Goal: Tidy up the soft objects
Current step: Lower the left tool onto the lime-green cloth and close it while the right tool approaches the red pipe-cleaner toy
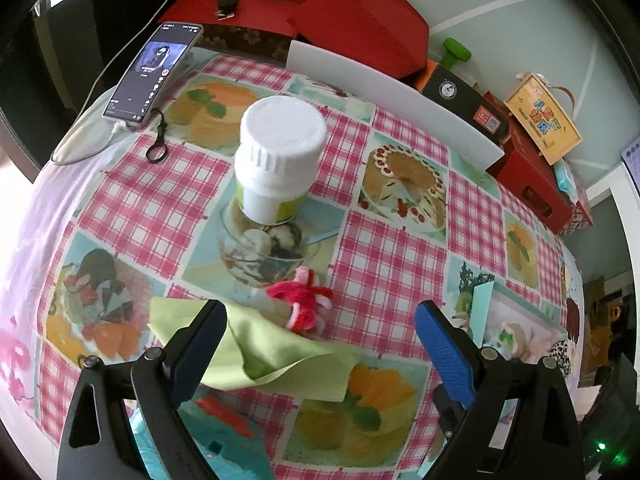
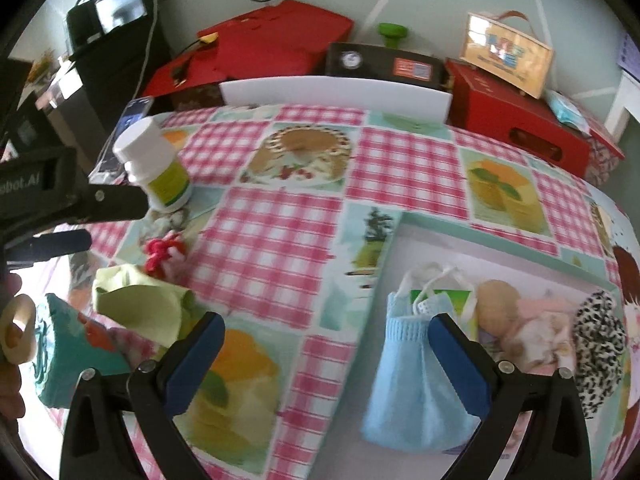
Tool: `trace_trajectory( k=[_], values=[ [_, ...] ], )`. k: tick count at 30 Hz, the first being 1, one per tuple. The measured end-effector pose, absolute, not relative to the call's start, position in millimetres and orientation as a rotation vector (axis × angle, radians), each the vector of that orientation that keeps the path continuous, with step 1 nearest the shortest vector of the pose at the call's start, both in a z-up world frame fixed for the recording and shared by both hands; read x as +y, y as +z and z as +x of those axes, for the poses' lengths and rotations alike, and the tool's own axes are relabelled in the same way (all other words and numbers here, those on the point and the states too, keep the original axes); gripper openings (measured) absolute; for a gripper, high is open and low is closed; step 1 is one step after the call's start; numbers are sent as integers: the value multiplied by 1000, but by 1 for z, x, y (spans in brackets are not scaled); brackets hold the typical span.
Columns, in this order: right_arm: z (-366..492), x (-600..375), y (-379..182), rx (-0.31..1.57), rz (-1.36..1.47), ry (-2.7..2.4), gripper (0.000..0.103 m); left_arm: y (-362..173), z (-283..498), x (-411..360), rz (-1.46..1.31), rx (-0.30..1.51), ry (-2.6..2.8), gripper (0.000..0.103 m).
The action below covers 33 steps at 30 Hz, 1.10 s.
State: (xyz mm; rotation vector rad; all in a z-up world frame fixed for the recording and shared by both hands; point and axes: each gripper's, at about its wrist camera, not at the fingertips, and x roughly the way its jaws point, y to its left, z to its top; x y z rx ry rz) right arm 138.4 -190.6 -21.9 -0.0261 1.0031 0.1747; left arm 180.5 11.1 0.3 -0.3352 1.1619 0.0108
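Note:
My left gripper [image 1: 320, 348] is open, low over a crumpled light green cloth [image 1: 260, 352] whose edge touches the left finger. Just beyond the cloth lies a red and pink yarn toy [image 1: 304, 300]. My right gripper [image 2: 328, 360] is open above the tablecloth. Its right finger is in front of a light blue knit pouch [image 2: 408, 392] that drapes over the front edge of a white box [image 2: 480, 236]. Inside the box are a face mask [image 2: 432, 300], a soft doll [image 2: 520, 320] and a leopard scrunchie [image 2: 600, 344]. The green cloth [image 2: 140, 308] and yarn toy [image 2: 164, 252] lie left of it.
A white bottle [image 1: 280, 160] stands on a glass bowl [image 1: 264, 252] mid-table. A phone [image 1: 152, 72] leans at the back left, and red boxes [image 1: 360, 20] and a white board [image 1: 400, 96] line the back. A teal item [image 2: 68, 352] lies near a hand holding a wooden ring [image 2: 16, 328].

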Motion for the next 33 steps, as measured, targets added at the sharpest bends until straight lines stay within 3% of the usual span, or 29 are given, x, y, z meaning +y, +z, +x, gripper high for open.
trace_trajectory(
  k=[14, 33],
  values=[
    [147, -168, -31, 1046, -25, 227, 103, -6, 185, 37, -247, 1283, -58, 95],
    [154, -167, -32, 1062, -39, 202, 103, -69, 221, -1, 136, 1654, -237, 95]
  ],
)
